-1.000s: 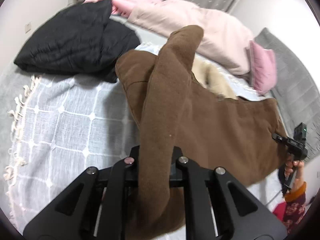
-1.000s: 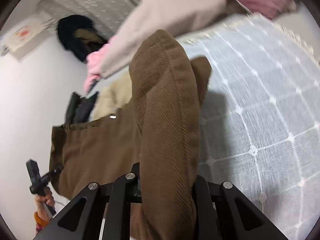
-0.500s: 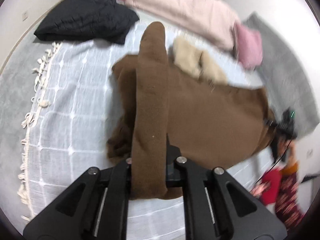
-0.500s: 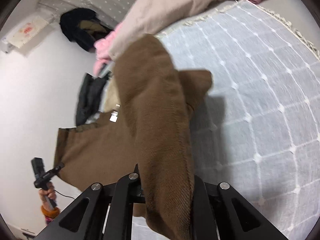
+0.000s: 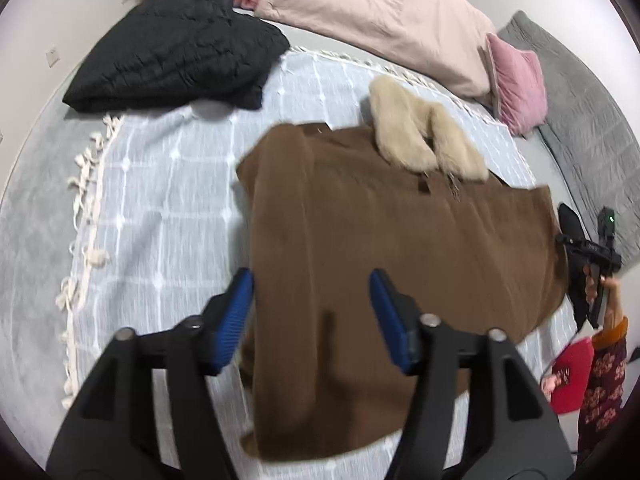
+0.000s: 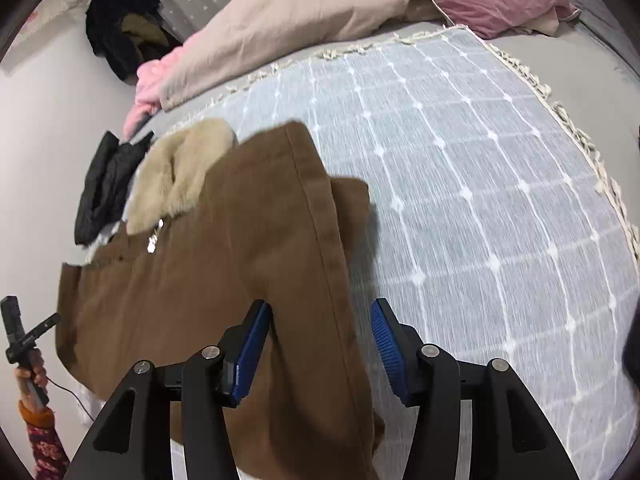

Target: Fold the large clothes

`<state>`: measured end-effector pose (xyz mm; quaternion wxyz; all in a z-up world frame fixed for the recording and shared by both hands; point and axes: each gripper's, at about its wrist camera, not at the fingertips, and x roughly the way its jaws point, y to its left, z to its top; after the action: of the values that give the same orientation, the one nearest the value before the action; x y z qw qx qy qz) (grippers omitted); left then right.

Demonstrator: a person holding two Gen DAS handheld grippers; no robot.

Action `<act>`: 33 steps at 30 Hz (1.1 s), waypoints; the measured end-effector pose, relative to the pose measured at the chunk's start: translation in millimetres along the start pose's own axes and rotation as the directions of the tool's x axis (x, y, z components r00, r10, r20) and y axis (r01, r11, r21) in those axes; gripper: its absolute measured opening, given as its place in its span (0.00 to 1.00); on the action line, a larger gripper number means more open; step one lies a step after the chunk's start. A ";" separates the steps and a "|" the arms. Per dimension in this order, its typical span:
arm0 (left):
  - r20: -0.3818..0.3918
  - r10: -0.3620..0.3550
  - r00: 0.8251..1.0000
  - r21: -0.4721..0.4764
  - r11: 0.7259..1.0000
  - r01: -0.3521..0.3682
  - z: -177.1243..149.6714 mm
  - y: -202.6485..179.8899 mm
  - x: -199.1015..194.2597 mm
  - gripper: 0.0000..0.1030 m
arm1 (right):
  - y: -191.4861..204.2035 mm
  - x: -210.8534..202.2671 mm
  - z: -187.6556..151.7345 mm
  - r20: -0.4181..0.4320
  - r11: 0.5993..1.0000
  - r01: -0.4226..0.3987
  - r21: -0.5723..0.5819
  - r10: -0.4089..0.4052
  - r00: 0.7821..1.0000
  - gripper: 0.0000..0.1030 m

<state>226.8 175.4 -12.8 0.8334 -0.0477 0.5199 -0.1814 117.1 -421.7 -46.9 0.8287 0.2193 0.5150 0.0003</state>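
Both tongs are opening over a brown coat (image 5: 400,248) spread on the bed: the left tongs (image 5: 312,316) at lower centre and the right tongs (image 6: 320,344) straddle its sleeves, pinching nothing, apparently letting them drop inward for a fold. Farther up lie its fur collar (image 5: 420,140), a black jacket (image 5: 176,44) and pink bedding (image 5: 376,24).

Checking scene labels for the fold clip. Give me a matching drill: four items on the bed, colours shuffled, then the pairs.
Items:
1. coat
2. fur collar
3. jacket
4. small pillow

Colours:
A. black
B. pink
C. brown
D. cream

Pairs: 1-C, 2-D, 3-A, 4-B
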 end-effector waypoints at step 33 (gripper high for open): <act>0.287 0.412 0.865 -0.078 0.910 -0.407 166.1 -13.1 163.7 0.09 | 46.1 125.3 166.6 0.361 0.972 0.232 0.029 -0.227 0.904 0.11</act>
<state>434.8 87.4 -72.7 0.9210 0.0306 0.3882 0.0126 328.5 -412.2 -74.8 0.9052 0.1472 0.3756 -0.1338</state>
